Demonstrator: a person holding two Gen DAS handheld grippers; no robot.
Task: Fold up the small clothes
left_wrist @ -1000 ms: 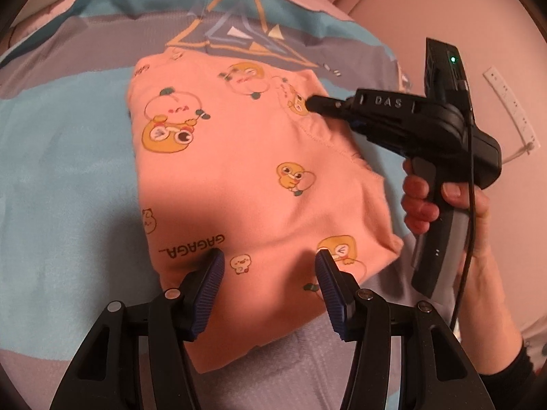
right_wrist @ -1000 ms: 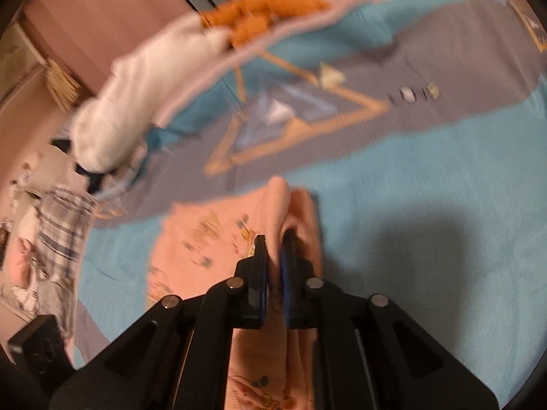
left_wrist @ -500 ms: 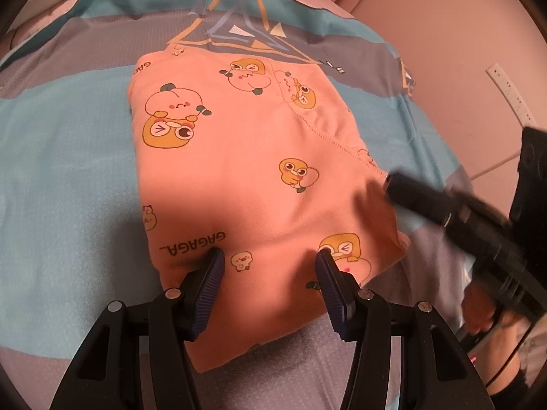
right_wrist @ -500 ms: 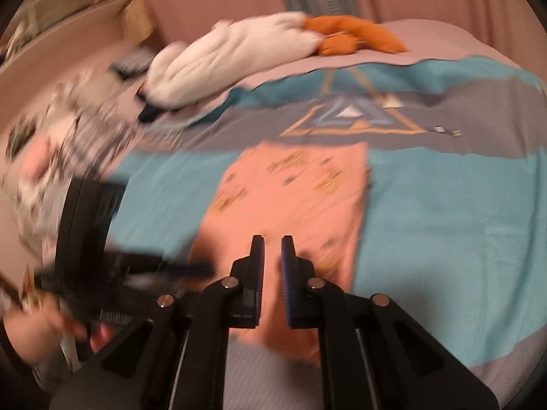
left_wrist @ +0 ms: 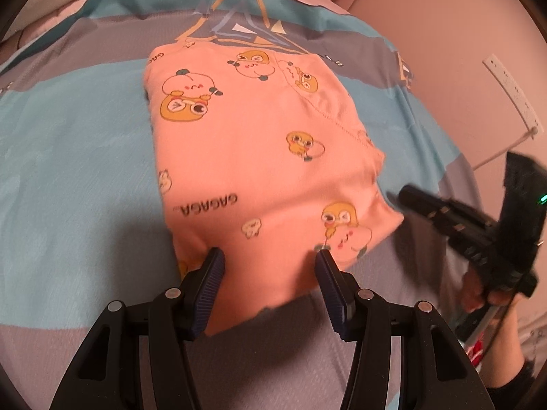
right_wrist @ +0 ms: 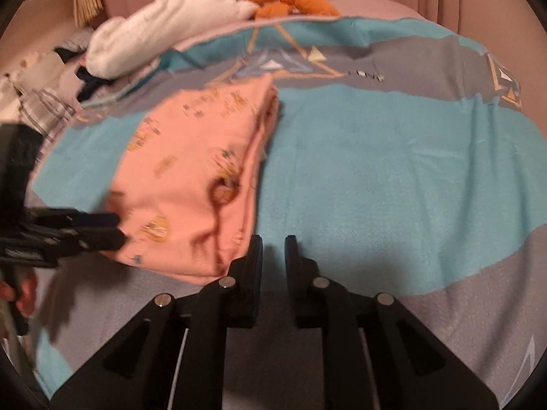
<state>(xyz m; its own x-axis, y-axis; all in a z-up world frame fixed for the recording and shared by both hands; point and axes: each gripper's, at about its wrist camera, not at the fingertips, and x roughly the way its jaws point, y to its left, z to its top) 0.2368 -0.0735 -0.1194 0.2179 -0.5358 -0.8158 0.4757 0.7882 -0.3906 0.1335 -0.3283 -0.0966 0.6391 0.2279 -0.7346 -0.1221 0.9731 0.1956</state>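
1. The pink printed garment (left_wrist: 259, 171) lies folded into a compact stack on the striped bedspread (left_wrist: 68, 157), its layered edge on the right, which suggests most of the folding is done.
2. The left gripper (left_wrist: 270, 256) hovers at the garment's near edge, jaws well apart and nothing between them, probably placed to steady or pinch that hem.
3. The right gripper (right_wrist: 273, 242) sits just off the near right corner, fingers a narrow gap apart and opening, holding no cloth; likely lining up for the next fold.
4. At the far end lie a white bundle (right_wrist: 164, 44) and an orange cloth (right_wrist: 290, 0), well clear.
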